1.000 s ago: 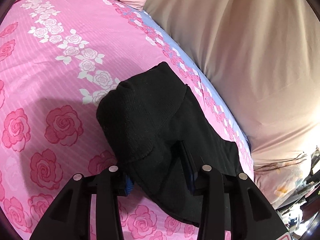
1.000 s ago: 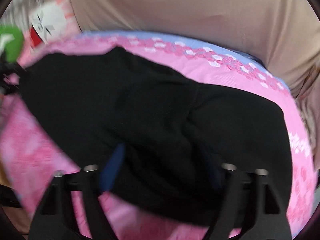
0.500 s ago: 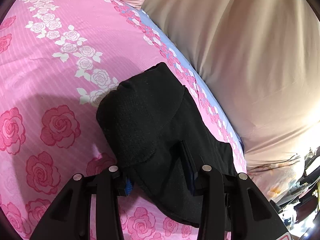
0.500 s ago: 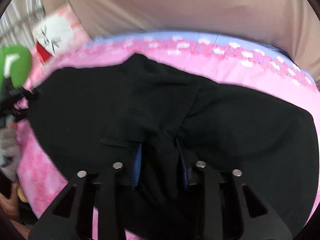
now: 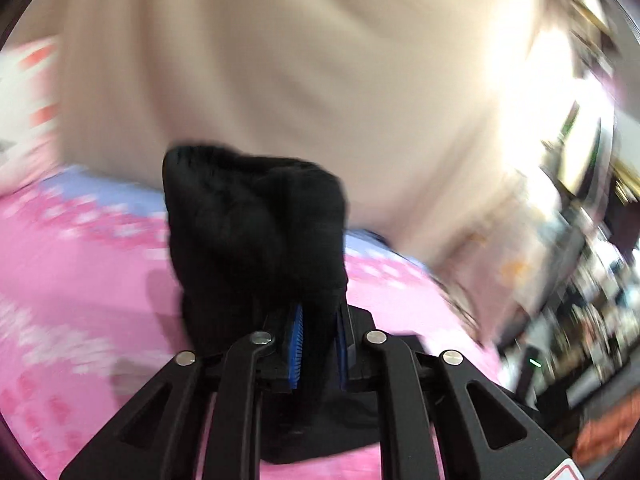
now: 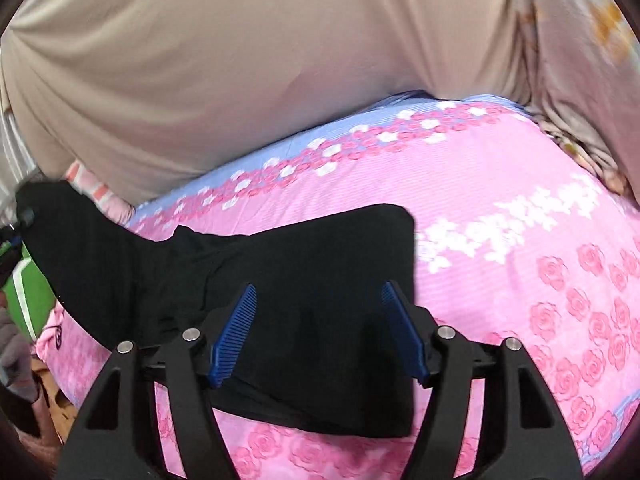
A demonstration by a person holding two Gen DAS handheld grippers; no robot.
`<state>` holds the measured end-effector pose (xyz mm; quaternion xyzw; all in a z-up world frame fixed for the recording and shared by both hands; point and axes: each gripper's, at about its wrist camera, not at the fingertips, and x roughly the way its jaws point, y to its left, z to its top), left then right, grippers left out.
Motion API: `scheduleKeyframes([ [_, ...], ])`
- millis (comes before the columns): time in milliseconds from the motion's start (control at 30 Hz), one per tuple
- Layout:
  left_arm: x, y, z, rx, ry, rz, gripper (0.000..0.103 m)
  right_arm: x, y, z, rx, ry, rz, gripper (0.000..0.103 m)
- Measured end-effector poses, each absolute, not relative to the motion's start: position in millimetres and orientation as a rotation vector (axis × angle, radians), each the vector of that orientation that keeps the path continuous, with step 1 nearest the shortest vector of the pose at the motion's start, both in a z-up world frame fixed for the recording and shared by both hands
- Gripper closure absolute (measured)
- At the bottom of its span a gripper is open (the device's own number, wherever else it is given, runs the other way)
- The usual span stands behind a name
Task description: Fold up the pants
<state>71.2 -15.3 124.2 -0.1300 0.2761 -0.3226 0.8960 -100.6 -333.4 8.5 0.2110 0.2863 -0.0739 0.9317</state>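
Note:
The black pants lie on the pink rose-print bed sheet, one end stretched up toward the left edge of the right wrist view. My left gripper is shut on a bunched end of the pants and holds it lifted off the sheet; that view is blurred by motion. My right gripper is open, its blue pads spread just above the flat part of the pants, holding nothing.
A person in a beige shirt stands close behind the bed edge. A green object and a hand show at the far left. Cluttered shelves lie at the right of the left wrist view.
My left gripper has shut on the pants end and swung it up and round fast. My right gripper, shut on the cloth half a second ago, has opened and let go.

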Motion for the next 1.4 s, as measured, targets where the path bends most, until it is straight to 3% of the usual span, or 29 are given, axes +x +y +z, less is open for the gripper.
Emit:
scheduleKeyframes([
  [33, 68, -42, 122, -0.252, 0.590, -0.726, 0.072, -105, -339, 4, 0.450, 0.587, -0.155, 0.038],
  [67, 64, -60, 118, -0.240, 0.607, -0.771, 0.049, -108, -343, 2, 0.460, 0.591, -0.155, 0.038],
  [100, 60, -84, 110, -0.222, 0.631, -0.819, 0.040, -108, -346, -1, 0.470, 0.592, -0.158, 0.038],
  [267, 61, -114, 74, -0.240, 0.745, -0.854, 0.039, -123, -353, -5, 0.515, 0.581, -0.128, 0.035],
  [600, 66, -38, 44, -0.242, 0.767, -0.539, 0.035, -38, -329, -15, 0.629, 0.693, 0.098, 0.026],
  [633, 64, -32, 41, -0.229, 0.767, -0.513, 0.035, -26, -329, -19, 0.651, 0.716, 0.100, 0.022],
  [667, 62, -27, 36, -0.215, 0.772, -0.494, 0.035, -12, -328, -25, 0.685, 0.739, 0.080, 0.012],
  [767, 58, -3, 23, -0.228, 0.796, -0.491, 0.034, 10, -324, -29, 0.713, 0.751, 0.055, 0.010],
  [800, 58, 2, 20, -0.238, 0.804, -0.490, 0.034, 17, -320, -28, 0.708, 0.746, 0.064, 0.016],
  [833, 58, 7, 16, -0.247, 0.811, -0.488, 0.034, 26, -311, -26, 0.698, 0.756, 0.089, 0.029],
  [900, 60, 16, 9, -0.269, 0.824, -0.481, 0.034, 39, -299, -20, 0.663, 0.771, 0.077, 0.067],
  [967, 62, 22, 5, -0.288, 0.829, -0.475, 0.034, 40, -285, 5, 0.612, 0.723, 0.096, 0.081],
  [1100, 61, 33, 14, -0.321, 0.818, -0.485, 0.034, 7, -270, 92, 0.552, 0.505, 0.209, 0.085],
  [1200, 57, 34, 22, -0.333, 0.799, -0.509, 0.034, -40, -284, 123, 0.476, 0.389, 0.150, 0.085],
  [1300, 57, 27, 22, -0.343, 0.808, -0.550, 0.032, -79, -313, 95, 0.462, 0.407, -0.011, 0.085],
  [1400, 64, 9, 13, -0.328, 0.845, -0.578, 0.032, -93, -353, 13, 0.561, 0.573, -0.182, 0.085],
])
